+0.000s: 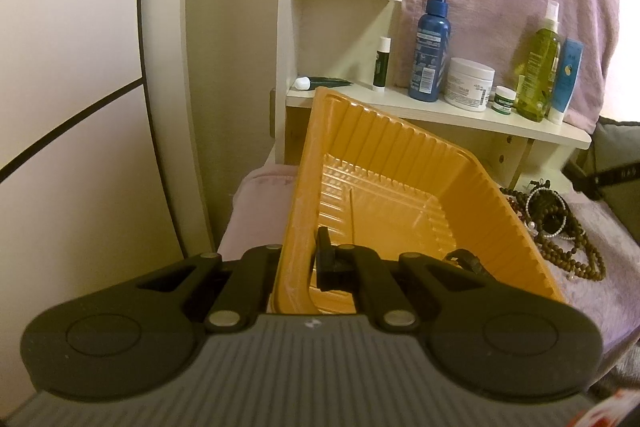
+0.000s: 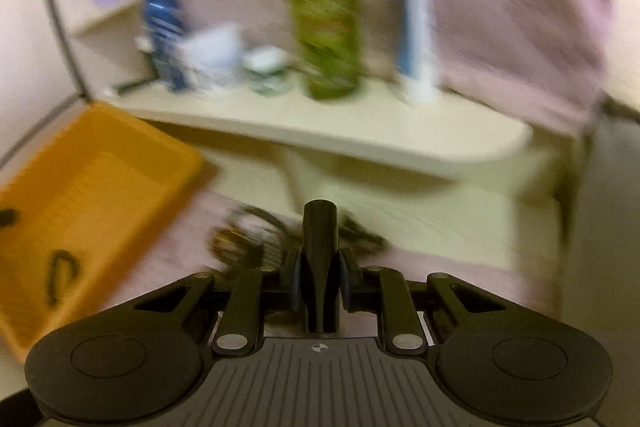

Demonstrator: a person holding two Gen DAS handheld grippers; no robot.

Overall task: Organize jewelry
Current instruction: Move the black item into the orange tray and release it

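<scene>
Orange tray (image 1: 400, 163) is held tilted by its rim in the closed left tongs (image 1: 308, 263); nearly empty. Beaded jewelry (image 1: 560, 223) is heaped beside it on pink cloth (image 1: 624, 267). Right tongs (image 2: 320, 227) are pinched together over the heap; any catch cannot be told. Most sorting is judged outstanding.

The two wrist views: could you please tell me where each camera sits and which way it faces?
Left wrist: sits on the left hand-held gripper, looking forward and down at the orange tray it pinches by the wall; its linkage and fingers show.
Right wrist: sits on the right hand-held gripper, facing the shelf; blurred, its jaws clamp a dark upright object.
Shared: tray, shelf bottles, bead jewelry.
</scene>
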